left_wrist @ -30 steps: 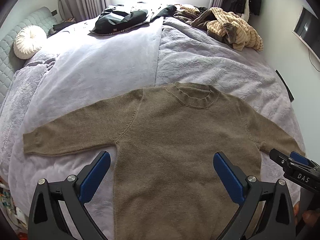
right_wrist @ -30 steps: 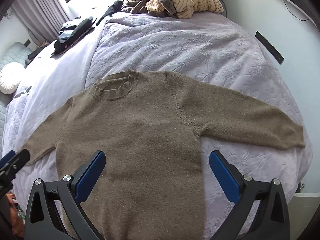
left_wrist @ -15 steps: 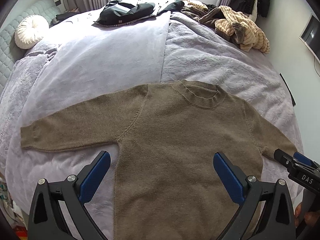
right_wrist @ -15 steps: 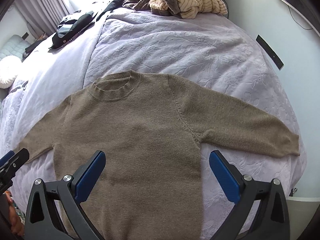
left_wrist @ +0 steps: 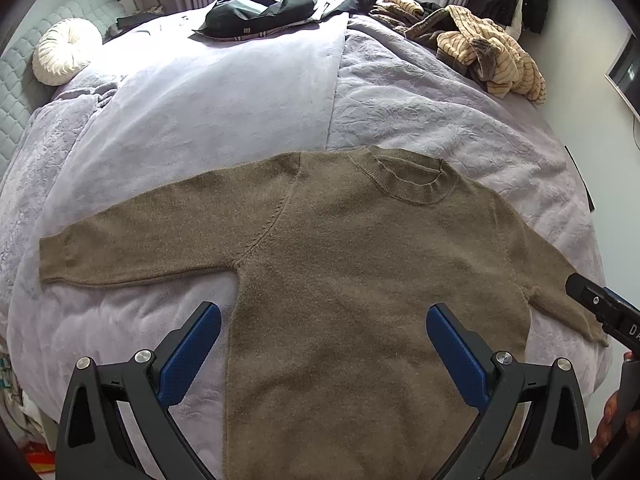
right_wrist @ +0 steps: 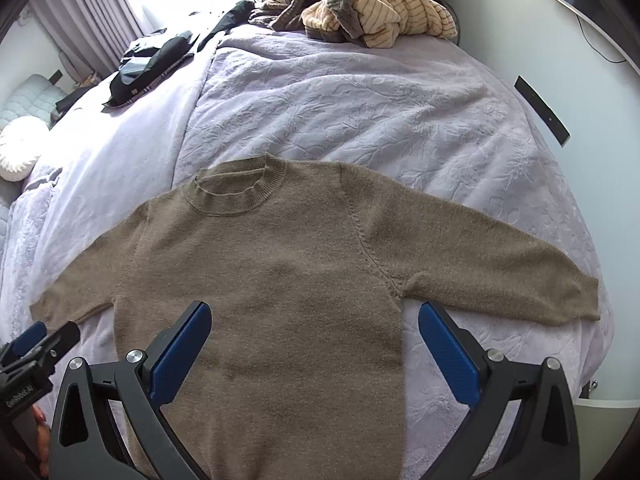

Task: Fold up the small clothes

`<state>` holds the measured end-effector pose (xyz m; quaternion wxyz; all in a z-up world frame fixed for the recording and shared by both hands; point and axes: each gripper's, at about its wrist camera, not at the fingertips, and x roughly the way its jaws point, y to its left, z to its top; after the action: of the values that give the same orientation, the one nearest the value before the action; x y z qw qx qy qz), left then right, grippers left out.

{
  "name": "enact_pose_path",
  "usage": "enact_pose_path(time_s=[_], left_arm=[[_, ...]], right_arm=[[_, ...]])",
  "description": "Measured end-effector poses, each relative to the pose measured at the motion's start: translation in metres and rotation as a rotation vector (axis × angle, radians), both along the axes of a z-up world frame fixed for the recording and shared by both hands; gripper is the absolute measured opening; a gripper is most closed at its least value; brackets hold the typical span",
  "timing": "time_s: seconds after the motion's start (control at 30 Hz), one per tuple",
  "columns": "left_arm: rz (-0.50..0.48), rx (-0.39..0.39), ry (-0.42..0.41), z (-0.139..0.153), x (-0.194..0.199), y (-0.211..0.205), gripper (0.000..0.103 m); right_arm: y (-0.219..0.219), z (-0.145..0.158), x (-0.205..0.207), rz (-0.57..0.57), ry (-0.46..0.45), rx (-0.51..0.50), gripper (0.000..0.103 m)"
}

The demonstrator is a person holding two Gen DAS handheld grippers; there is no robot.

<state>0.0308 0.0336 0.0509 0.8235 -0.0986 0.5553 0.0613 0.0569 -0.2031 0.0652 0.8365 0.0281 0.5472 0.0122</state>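
Note:
A brown knit sweater (left_wrist: 352,264) lies flat and face up on the lilac bedspread (left_wrist: 224,96), both sleeves spread out, collar pointing away. It also shows in the right wrist view (right_wrist: 280,264). My left gripper (left_wrist: 324,320) is open and empty above the sweater's lower left body. My right gripper (right_wrist: 316,320) is open and empty above the lower right body. The right gripper's tip shows at the right edge of the left wrist view (left_wrist: 600,304), over the right sleeve. The left gripper's tip shows at the left edge of the right wrist view (right_wrist: 40,344).
A pile of striped cream and brown clothes (left_wrist: 488,52) lies at the far right of the bed, also in the right wrist view (right_wrist: 380,8). Dark clothing (left_wrist: 260,12) lies at the far middle. A round white cushion (left_wrist: 64,54) sits far left. The bed edge drops at right (right_wrist: 600,360).
Both grippers have risen and drawn back a little, so the sweater sits lower and fuller in both views. The sweater has not moved. Both grippers stay open.

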Motion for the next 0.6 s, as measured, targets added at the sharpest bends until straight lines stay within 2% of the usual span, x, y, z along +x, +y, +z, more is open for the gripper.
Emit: enact_pose_path(time_s=[0.3, 0.6], left_arm=[[0.019, 0.004, 0.001, -0.018, -0.011, 0.009, 0.103], [0.034, 0.027, -0.03, -0.057, -0.023, 0.02, 0.103]], right_arm=[[0.009, -0.016, -0.003, 0.021, -0.01, 0.018, 0.103], [0.02, -0.054, -0.009, 0.038, -0.026, 0.031, 0.103]])
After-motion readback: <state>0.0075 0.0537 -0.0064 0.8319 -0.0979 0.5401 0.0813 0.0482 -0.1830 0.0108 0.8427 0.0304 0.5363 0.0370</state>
